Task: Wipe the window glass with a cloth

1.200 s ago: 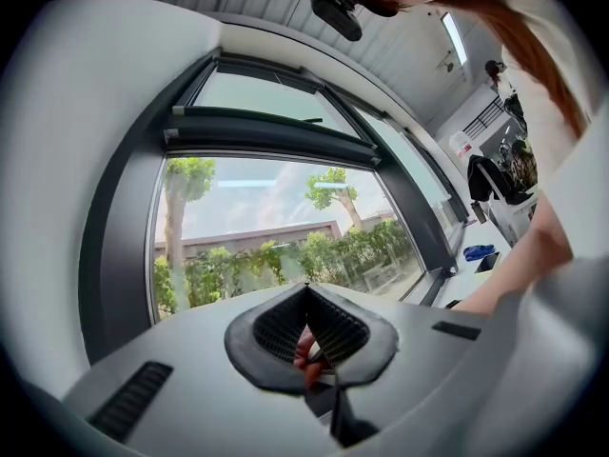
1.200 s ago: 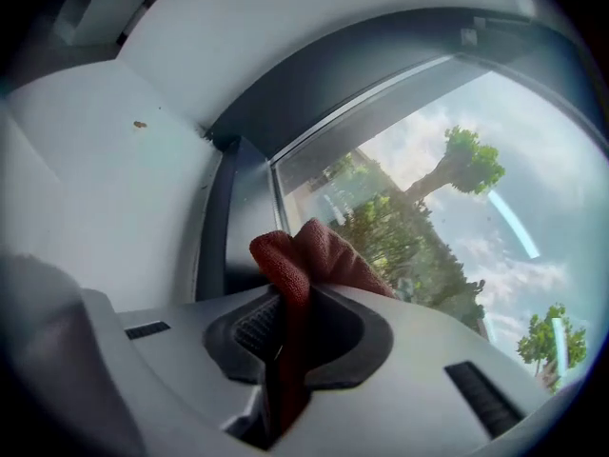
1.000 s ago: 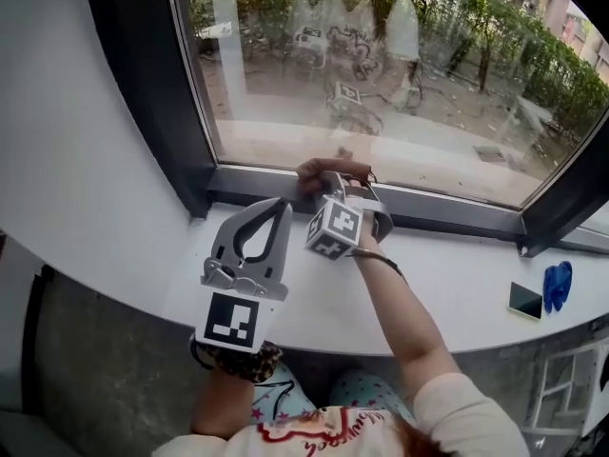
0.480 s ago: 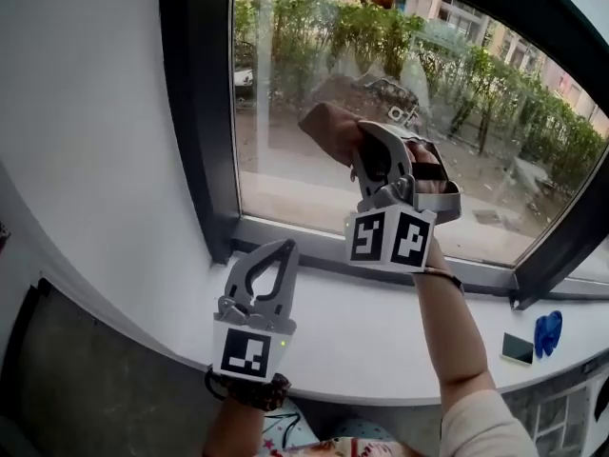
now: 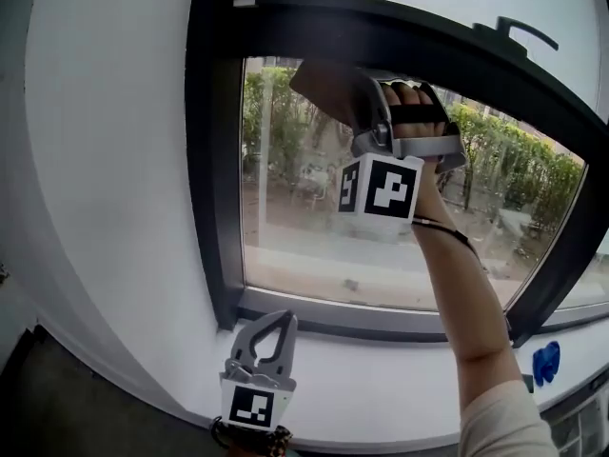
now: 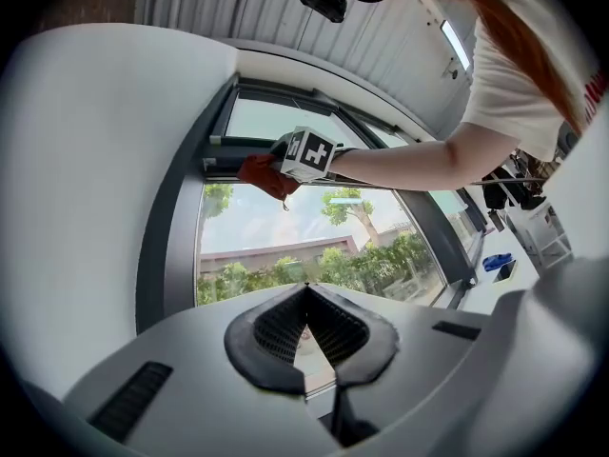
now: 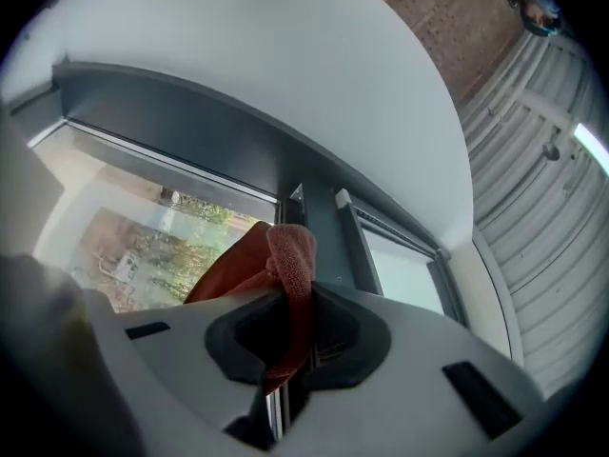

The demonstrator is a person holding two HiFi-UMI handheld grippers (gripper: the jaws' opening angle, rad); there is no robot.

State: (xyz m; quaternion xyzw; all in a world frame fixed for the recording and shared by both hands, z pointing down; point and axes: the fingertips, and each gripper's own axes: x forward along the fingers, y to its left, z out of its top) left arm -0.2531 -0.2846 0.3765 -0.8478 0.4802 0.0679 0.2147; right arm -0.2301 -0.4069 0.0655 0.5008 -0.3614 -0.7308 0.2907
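Since half a second back, right tongs (image 5: 360, 98) climbed from mid-pane to the upper left of the glass (image 5: 304, 208), just under the dark frame (image 5: 400, 36). Clenched on the cloth (image 7: 278, 260): one fold pinched between the pads, the rest bunched ahead of the tips at the pane's top edge. I judge the cloth light, soft and limp, best held by a thick fold so drag won't pull it free. Left tongs (image 5: 274, 329) closed on nothing, low by the sill (image 5: 400, 365), well apart from the cloth.
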